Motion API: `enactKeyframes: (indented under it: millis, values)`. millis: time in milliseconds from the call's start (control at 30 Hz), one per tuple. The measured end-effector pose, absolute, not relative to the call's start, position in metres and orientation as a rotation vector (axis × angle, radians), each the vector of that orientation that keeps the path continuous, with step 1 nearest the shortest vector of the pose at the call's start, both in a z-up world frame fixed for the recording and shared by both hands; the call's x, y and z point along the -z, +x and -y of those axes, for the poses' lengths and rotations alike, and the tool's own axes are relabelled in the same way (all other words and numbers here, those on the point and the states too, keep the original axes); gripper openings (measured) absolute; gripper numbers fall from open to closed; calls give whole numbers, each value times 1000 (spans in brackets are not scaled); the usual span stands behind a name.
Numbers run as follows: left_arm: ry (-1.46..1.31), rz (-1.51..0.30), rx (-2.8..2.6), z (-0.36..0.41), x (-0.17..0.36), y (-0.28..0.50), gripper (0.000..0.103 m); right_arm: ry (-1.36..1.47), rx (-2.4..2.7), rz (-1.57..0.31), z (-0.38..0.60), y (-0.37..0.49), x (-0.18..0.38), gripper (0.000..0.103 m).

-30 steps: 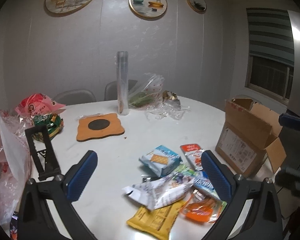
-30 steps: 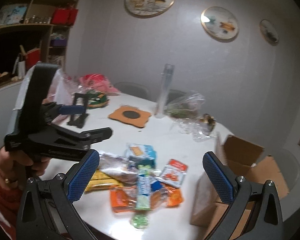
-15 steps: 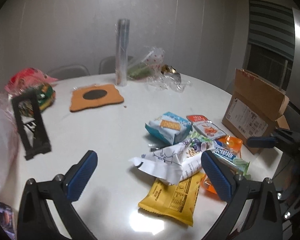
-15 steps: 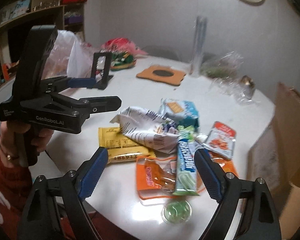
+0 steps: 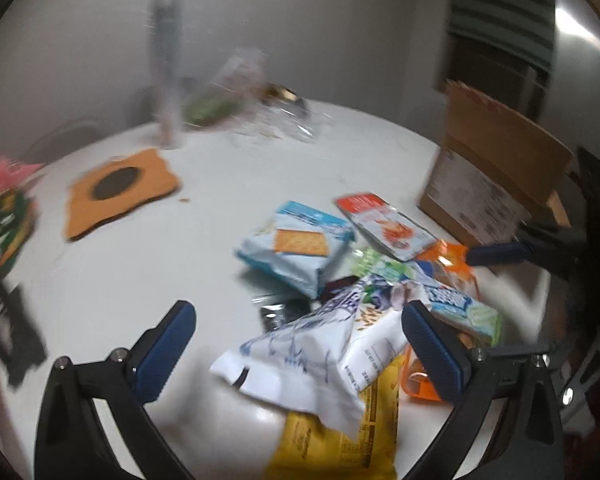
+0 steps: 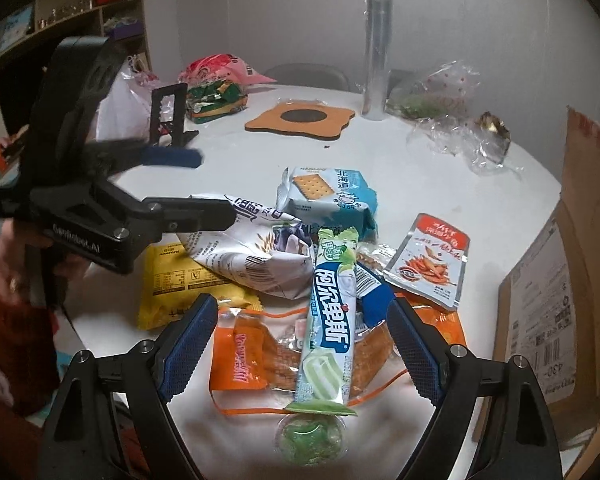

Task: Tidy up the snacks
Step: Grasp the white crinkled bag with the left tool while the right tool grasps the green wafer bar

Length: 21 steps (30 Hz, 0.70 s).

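A: Where are the snacks?

B: Heaped on the white tabletop (image 6: pixel 228 168), just left of the cardboard box (image 6: pixel 572 280). The green-and-white candy stick (image 6: pixel 332 312) lies on top of the orange pouch (image 6: pixel 260 356). The blue cracker pack (image 6: pixel 328 196) sits at the far side of the heap, the red pouch (image 6: pixel 428 260) nearest the box, and the yellow packet (image 6: pixel 180 280) farthest from it.

A: And the left hand-held gripper (image 5: pixel 296 344)?

B: Jaws spread wide, holding nothing, over the crumpled white bag (image 5: pixel 320 356).

A: The right hand-held gripper (image 6: pixel 296 348)?

B: Also wide open and empty, its fingers (image 6: pixel 188 344) either side of the candy stick without touching it.

A: Anything behind the heap?

B: An orange mat (image 6: pixel 300 118) and a clear tube (image 6: pixel 376 56), well apart from the box.
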<state>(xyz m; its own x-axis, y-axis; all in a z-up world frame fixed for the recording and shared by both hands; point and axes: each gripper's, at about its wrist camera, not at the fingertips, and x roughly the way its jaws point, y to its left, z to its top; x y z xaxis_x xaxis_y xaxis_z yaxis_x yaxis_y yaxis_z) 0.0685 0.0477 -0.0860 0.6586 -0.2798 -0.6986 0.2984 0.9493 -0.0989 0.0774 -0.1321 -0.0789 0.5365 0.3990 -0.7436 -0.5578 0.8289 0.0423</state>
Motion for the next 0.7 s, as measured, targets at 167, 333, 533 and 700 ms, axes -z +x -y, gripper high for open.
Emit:
enactKeyframes:
  millis: [167,333,533,700]
  values:
    - [16,-919,488,-47,100,96,97,-204,-622,-850,135,85,80,85]
    - [0,-990,585,-38,111,110,81,-188,-610,-895,142,96,92,71]
    - [-33,-1033,654,-41,121,114,79,-196,-568,-938,140,99,104,48]
    - [5,-1037,690,-37,121,111,80,-208,-513,-946,134,99,109,32]
